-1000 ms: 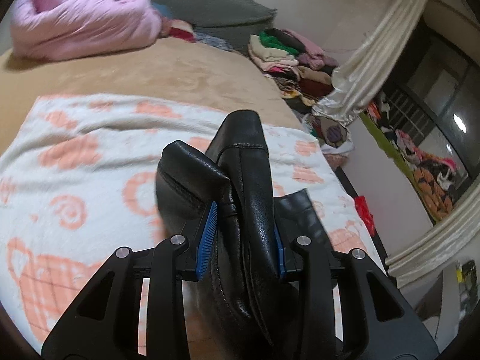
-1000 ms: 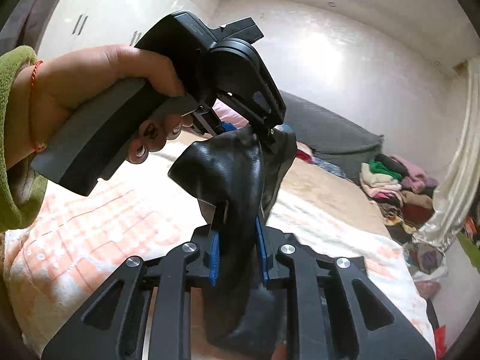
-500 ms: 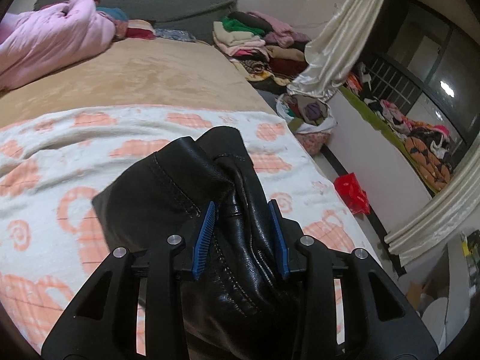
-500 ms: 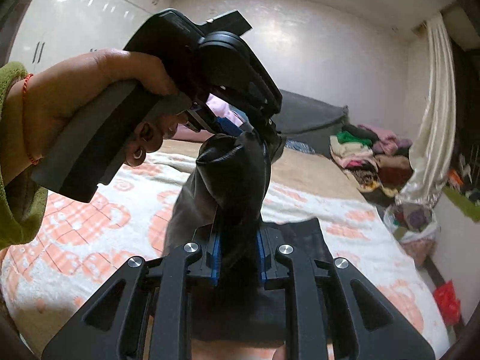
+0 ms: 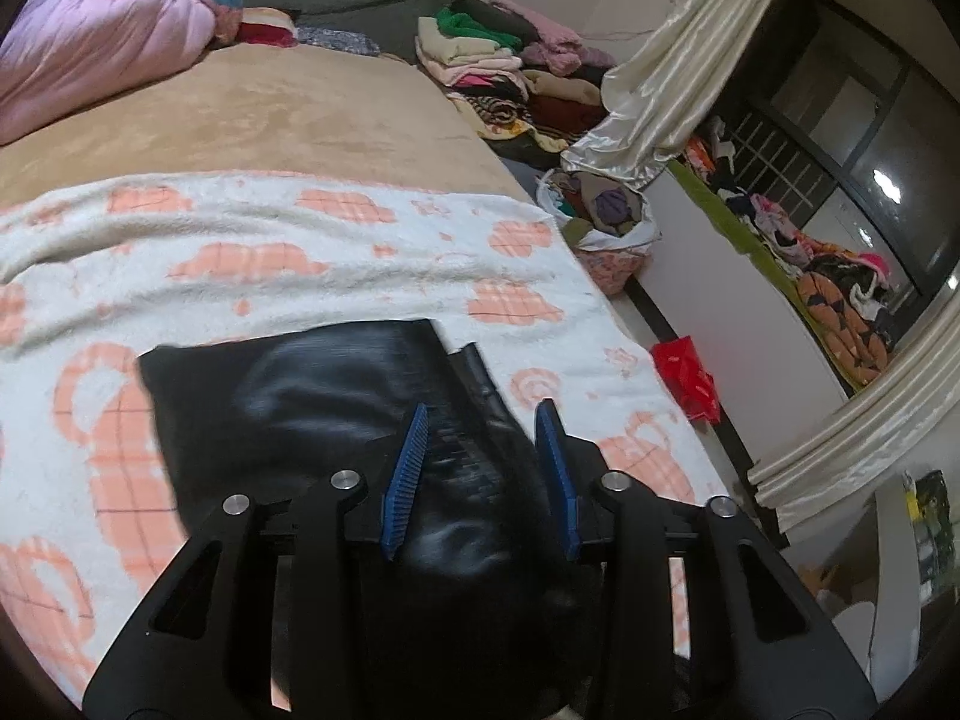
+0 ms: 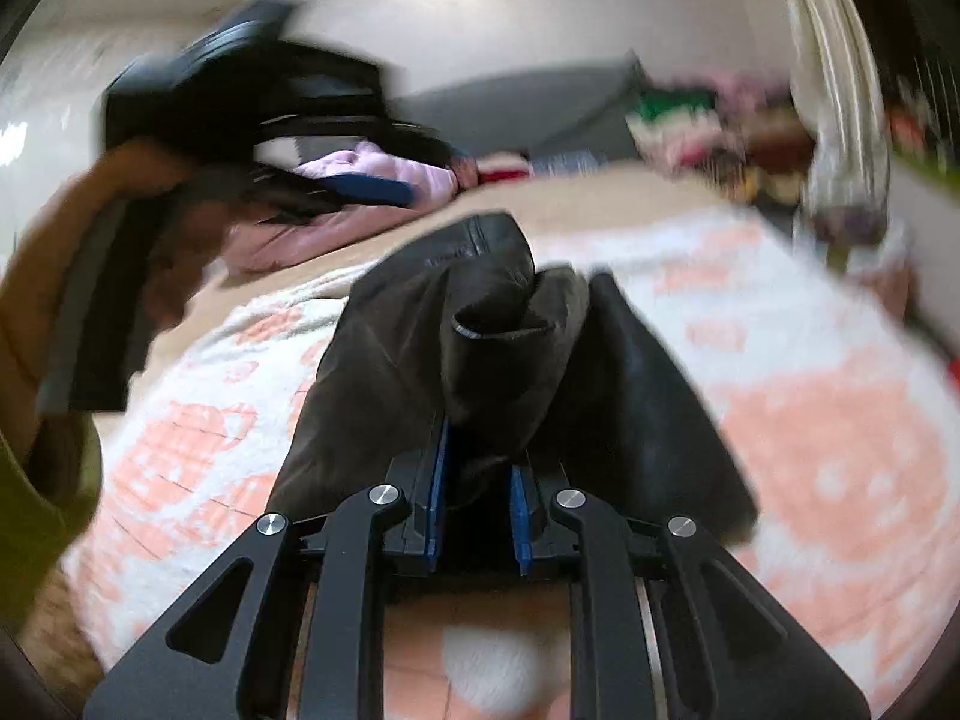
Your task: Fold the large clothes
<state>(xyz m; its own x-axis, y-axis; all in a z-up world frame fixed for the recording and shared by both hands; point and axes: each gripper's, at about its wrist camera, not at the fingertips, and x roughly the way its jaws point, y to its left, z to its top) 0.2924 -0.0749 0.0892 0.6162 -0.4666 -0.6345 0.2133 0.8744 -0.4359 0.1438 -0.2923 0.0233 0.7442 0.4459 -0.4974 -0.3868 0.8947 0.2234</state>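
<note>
Bed carries white-orange blanket (image 5: 336, 282); black leather garment (image 5: 288, 396) lies near its right edge. Left gripper (image 5: 480, 468) jaws apart over garment. Right gripper (image 6: 474, 498) clamps a fold; blurred right view alone shows the person's hand (image 6: 78, 276).

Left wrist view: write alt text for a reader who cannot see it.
The left gripper, its blue pads spread apart, hangs over a black leather garment lying flat on a white blanket with orange patterns. Behind, a pink duvet on the bed and stacked clothes by a curtain.
</note>
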